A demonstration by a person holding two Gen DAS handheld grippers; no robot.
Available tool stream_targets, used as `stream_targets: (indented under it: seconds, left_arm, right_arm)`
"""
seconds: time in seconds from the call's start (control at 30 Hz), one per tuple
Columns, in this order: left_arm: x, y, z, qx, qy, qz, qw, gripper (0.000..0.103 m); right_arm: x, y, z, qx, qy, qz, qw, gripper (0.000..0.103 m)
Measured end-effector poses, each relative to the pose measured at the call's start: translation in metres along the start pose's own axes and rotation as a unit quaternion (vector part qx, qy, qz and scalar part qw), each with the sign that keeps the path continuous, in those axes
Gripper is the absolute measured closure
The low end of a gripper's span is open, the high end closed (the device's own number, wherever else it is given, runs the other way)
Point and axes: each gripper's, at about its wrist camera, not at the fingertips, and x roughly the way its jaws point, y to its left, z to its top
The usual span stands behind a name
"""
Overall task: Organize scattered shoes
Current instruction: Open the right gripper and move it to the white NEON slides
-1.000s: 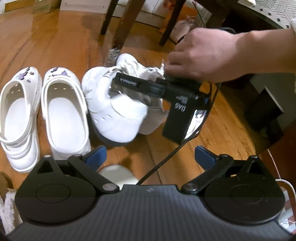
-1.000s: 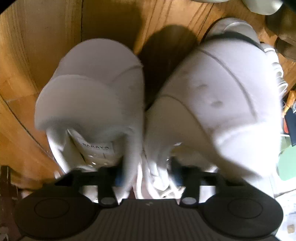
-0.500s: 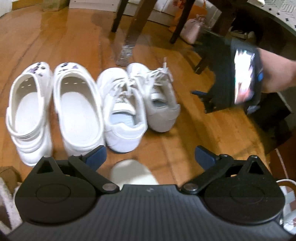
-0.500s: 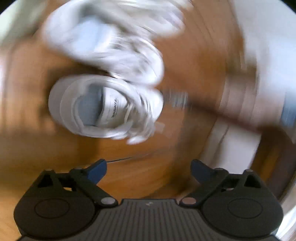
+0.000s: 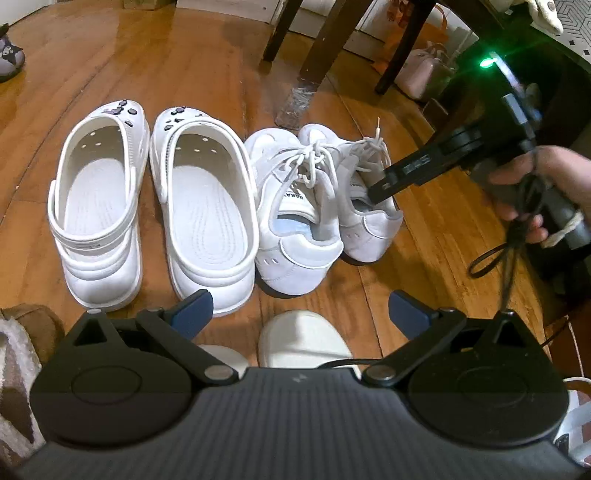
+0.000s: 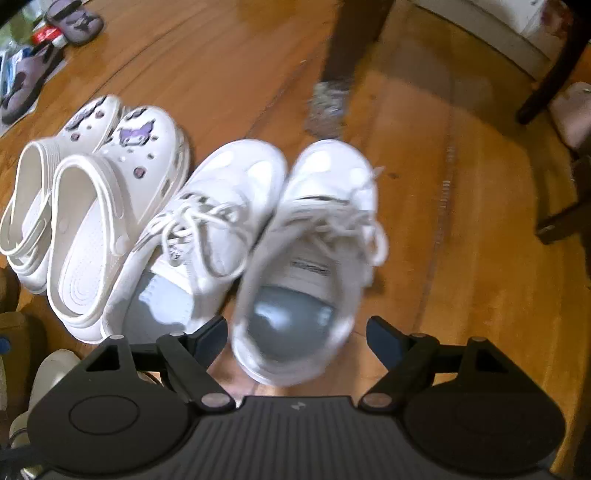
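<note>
Four white shoes stand in a row on the wooden floor (image 5: 369,295), heels toward the cameras. On the left are two white clogs (image 5: 207,210) with purple charms on their toes. Just right of them, touching side by side, are two white sneakers (image 5: 299,206) with loose laces.

Dark chair legs (image 5: 317,48) stand on the far side of the row. A pink bag (image 5: 424,70) sits far off to the right. Purple slippers (image 6: 74,18) lie far away on the left. A white shoe toe (image 5: 303,339) pokes in at the near edge, close to the left gripper (image 5: 299,308).

The left gripper is spread wide with nothing in it, near the heels of the row.

The right gripper (image 6: 295,332) is wide too, its jaws closing a bit. The heel of the right sneaker (image 6: 306,258) lies between the blue fingers (image 6: 384,339), but they do not touch it. A hand (image 5: 535,192) holds this gripper over the right sneaker.
</note>
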Motion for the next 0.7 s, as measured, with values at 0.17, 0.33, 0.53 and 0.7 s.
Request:
stream_targets:
  seconds: [0.17,0.33,0.53,0.7]
  left_arm:
    - [0.004,0.004,-0.004,-0.008,0.006,0.001,0.9999,0.0]
    - [0.004,0.01,-0.004,-0.022,0.005,0.0,0.9997,0.0]
    - [0.004,0.011,-0.006,-0.024,0.006,0.001,0.9997,0.0]
    - [0.002,0.01,-0.007,-0.027,0.004,0.009,0.9996,0.0]
  right_arm:
    - [0.062,0.007,-0.033,0.003,-0.014,-0.021,1.0,0.016]
    - [0.064,-0.022,-0.042,0.048,-0.046,0.023,0.998,0.079]
    - [0.053,-0.028,-0.044,0.104,-0.021,0.07,0.992,0.092]
    - [0.042,-0.028,-0.045,0.131,-0.017,0.083,0.988,0.072]
